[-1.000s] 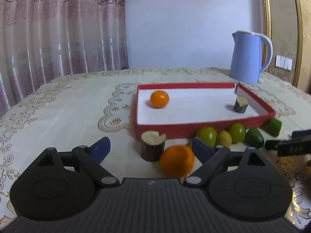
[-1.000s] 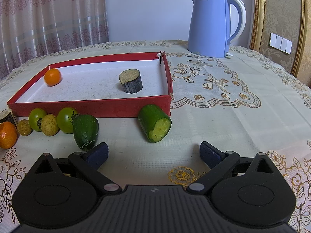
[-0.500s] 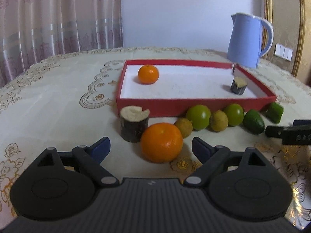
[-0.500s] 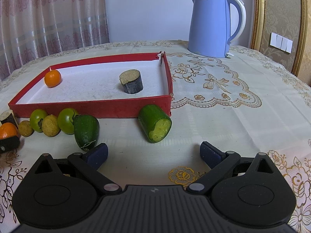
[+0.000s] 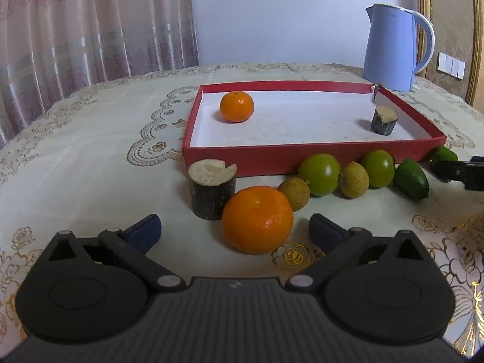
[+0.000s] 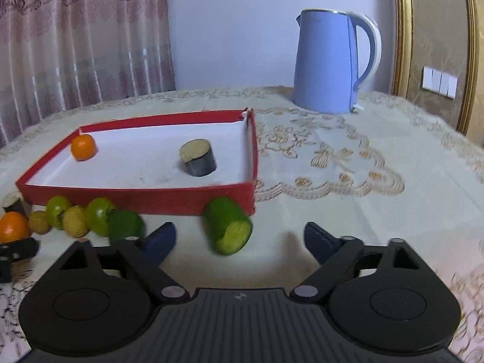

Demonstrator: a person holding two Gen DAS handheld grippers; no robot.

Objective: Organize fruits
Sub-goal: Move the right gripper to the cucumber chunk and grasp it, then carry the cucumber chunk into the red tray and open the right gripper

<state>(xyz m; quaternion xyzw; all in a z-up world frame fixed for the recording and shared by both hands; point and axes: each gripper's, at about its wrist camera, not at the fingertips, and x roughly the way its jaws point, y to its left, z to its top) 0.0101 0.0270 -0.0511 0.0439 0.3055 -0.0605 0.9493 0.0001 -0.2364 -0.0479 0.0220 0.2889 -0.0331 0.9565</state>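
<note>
On the table's embroidered cloth (image 5: 90, 157) a shallow red tray (image 5: 302, 159) sits toward the far side, with a small orange (image 5: 236, 106) in its far-left corner and a dark cut stub (image 5: 384, 119) near its right wall. Along the tray's near wall runs a row of loose fruit: a dark log-like piece (image 5: 212, 188) at the left end, touching a large orange (image 5: 257, 219) just in front of it, then a brownish fruit (image 5: 295, 193), a green tomato (image 5: 321, 174), a second brownish fruit (image 5: 354, 179), another green tomato (image 5: 378, 168) and a dark green fruit (image 5: 412, 178). The left gripper (image 5: 235, 227) has its fingers spread and opening, the large orange between them but not pressed by either pad. The right gripper (image 6: 240, 237) is closing, its fingers wide apart around a cut cucumber piece (image 6: 227, 225) that lies by the tray's near-right corner; the pads stand clear of it. A blue kettle (image 6: 328, 60) stands beyond the tray near the table's far edge, before a curtain (image 5: 75, 30).
</note>
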